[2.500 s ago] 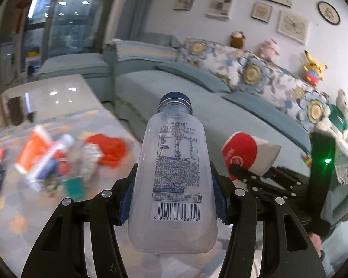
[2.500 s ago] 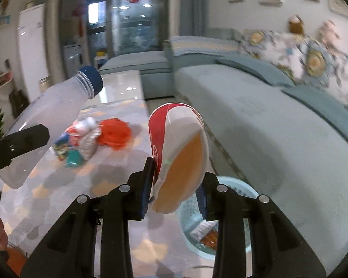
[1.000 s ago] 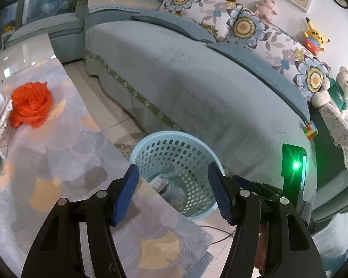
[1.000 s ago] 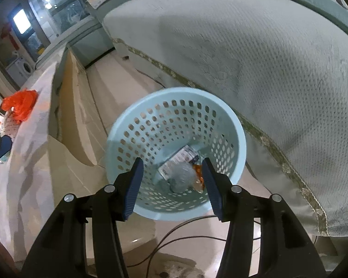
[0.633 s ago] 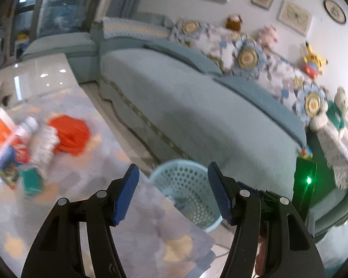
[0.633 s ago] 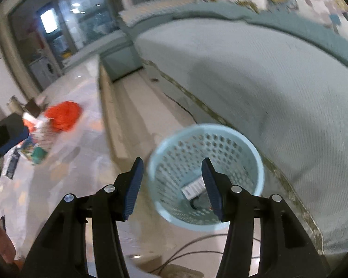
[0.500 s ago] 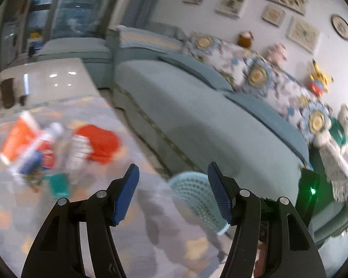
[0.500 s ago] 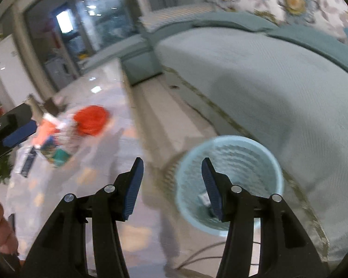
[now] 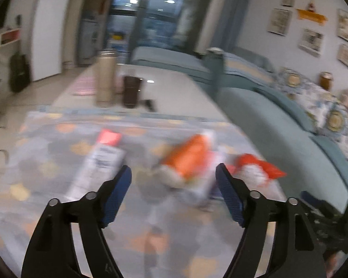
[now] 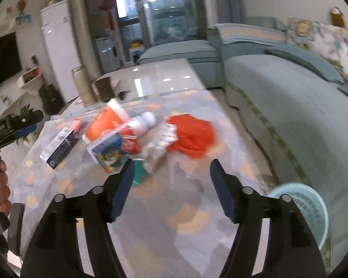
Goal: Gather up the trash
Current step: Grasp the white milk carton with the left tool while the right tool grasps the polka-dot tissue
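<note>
A pile of trash lies on the patterned table cloth (image 10: 174, 208): an orange packet (image 10: 104, 122), a crumpled red bag (image 10: 192, 136), a blue printed box (image 10: 109, 150), a silvery wrapper (image 10: 157, 148) and a dark carton with a pink cap (image 10: 60, 143). In the blurred left wrist view the carton (image 9: 97, 164), orange packet (image 9: 188, 157) and red bag (image 9: 259, 164) lie just ahead. My left gripper (image 9: 174, 180) is open and empty above the table. My right gripper (image 10: 171, 173) is open and empty, short of the pile. The light blue trash basket (image 10: 308, 206) stands on the floor at right.
A tall steel flask (image 10: 83, 88) and a dark cup (image 10: 104, 88) stand at the table's far end. A blue sofa (image 10: 290, 97) runs along the right side. The left gripper (image 10: 14, 125) and the hand holding it show at the right wrist view's left edge.
Both grippers held a bottle and a paper cup, let them go over the basket, and have swung back left, facing the trash pile on the table, open and empty.
</note>
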`<state>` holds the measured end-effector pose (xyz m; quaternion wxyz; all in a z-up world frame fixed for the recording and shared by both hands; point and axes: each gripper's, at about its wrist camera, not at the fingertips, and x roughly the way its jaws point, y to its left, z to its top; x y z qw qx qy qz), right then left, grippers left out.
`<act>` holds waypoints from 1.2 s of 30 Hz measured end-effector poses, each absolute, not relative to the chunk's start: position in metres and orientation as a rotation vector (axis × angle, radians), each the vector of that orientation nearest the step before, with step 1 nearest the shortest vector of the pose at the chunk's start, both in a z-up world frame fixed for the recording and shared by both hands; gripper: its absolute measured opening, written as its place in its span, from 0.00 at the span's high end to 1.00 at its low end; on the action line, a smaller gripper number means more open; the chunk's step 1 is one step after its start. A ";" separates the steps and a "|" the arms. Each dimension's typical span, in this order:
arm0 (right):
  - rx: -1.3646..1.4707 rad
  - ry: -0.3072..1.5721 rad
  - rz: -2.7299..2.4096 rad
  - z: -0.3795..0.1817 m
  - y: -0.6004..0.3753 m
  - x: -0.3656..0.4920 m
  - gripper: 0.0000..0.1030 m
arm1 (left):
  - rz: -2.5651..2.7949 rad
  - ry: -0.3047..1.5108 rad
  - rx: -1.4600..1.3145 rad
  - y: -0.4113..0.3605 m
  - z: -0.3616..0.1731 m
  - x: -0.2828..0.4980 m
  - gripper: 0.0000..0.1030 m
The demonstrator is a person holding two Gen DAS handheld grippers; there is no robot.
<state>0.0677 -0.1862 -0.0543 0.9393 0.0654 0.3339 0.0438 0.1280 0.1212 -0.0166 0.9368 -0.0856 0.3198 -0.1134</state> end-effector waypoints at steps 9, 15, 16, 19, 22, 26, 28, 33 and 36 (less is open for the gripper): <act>0.111 0.715 0.059 -0.090 -0.161 0.115 0.38 | -0.089 0.751 -0.194 0.173 -0.071 0.176 0.18; 0.186 0.741 0.069 -0.102 -0.171 0.137 0.38 | -0.036 0.811 -0.136 0.174 -0.093 0.200 0.18; 0.189 0.743 0.073 -0.103 -0.171 0.140 0.38 | -0.037 0.822 -0.133 0.173 -0.096 0.203 0.18; 0.180 0.753 0.066 -0.104 -0.169 0.148 0.38 | -0.022 0.851 -0.092 0.166 -0.105 0.209 0.18; 0.173 0.762 0.066 -0.106 -0.167 0.153 0.38 | -0.015 0.856 -0.056 0.159 -0.112 0.211 0.20; 0.185 0.758 0.041 -0.108 -0.170 0.156 0.38 | -0.028 0.875 -0.064 0.157 -0.118 0.211 0.38; 0.195 0.755 0.042 -0.108 -0.173 0.156 0.38 | -0.028 0.870 -0.065 0.155 -0.116 0.206 0.39; 0.192 0.801 0.081 -0.114 -0.171 0.164 0.72 | -0.045 0.803 -0.106 0.151 -0.105 0.183 0.40; 0.176 0.781 0.096 -0.111 -0.167 0.157 0.87 | -0.069 0.758 -0.149 0.147 -0.091 0.166 0.40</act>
